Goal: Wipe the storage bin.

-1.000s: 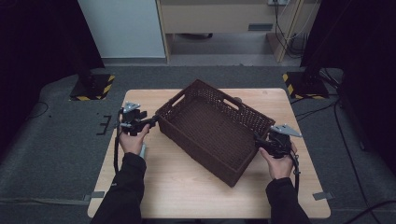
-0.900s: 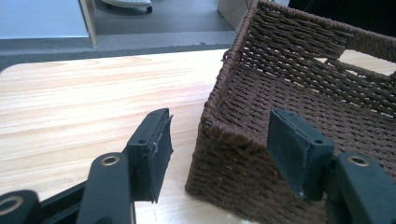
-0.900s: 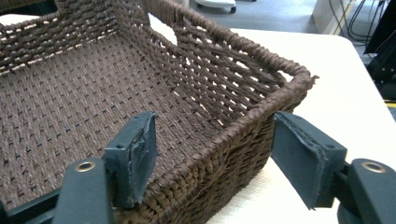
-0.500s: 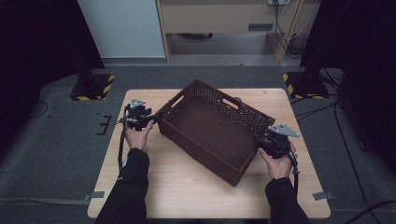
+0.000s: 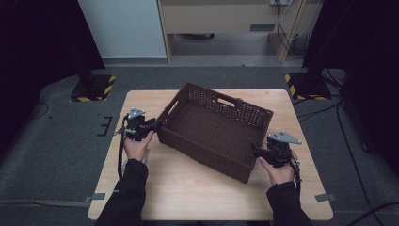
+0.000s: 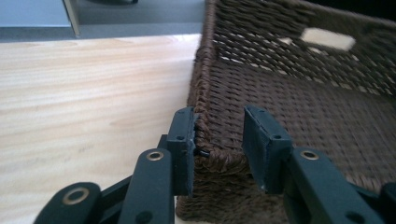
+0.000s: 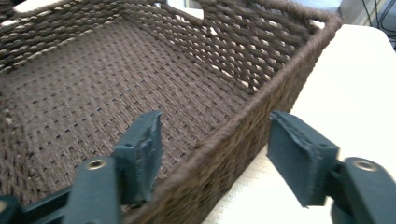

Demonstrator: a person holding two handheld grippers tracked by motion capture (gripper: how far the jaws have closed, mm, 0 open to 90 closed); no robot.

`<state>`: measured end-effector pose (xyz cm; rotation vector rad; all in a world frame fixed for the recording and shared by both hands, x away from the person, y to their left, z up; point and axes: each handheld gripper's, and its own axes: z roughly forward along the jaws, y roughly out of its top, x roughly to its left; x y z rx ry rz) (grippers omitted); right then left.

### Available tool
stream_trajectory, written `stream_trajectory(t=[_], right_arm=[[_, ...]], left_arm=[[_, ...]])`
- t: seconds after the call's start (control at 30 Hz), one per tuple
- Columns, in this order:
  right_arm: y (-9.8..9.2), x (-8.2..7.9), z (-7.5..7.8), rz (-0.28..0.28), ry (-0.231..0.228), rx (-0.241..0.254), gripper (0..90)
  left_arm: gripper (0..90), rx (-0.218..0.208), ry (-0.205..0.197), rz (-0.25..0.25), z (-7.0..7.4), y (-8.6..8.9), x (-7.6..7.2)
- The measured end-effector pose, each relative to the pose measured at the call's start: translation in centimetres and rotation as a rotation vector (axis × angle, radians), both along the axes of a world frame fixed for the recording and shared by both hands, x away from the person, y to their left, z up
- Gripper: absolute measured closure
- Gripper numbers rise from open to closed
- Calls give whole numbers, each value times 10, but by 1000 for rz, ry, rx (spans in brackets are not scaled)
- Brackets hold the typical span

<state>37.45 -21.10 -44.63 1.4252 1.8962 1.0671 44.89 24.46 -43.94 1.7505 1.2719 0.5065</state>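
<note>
Both grippers straddle the basket's rim, jaws not yet closed.

Since a second ago the left gripper (image 6: 219,149) has slid forward along the bench (image 5: 197,188), one jaw outside, one inside the basket (image 5: 214,129) wall, set fairly narrow; the right gripper (image 7: 215,154) straddles the opposite rim, jaws wide. Probably a two-handed lift coming. Count: one basket, empty, skewed mid-bench; two grippers; one bench.
</note>
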Motion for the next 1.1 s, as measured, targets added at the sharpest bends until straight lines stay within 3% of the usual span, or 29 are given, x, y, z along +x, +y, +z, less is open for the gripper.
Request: stream_trajectory(t=[0.1,0.3,0.4,0.53,0.67,0.83,0.97,1.1], right_arm=[[-1,3,-1,11,2,14,477],[-1,10,-2,6,8,-21,511],[-2,12,-3,-1,2,-11,493],[-4,6,2,2,-19,0,437],[-3,5,0,6,-8,-10,437],[-2,9,-6,-2,10,-33,479],[-5,13,-9,15,38,6,551],[-3,15,-7,19,36,-36,590]], left_arm=[[602,36,-18,-7,5,2,-5],[623,35,6,2,-2,6,4],[684,9,5,-14,-5,7,3],[765,28,6,-37,-3,3,-3],[764,51,4,-48,-1,1,-12],[744,24,1,-61,-3,3,-21],[708,25,5,-52,-2,4,-16],[709,22,12,-52,-3,1,-5]])
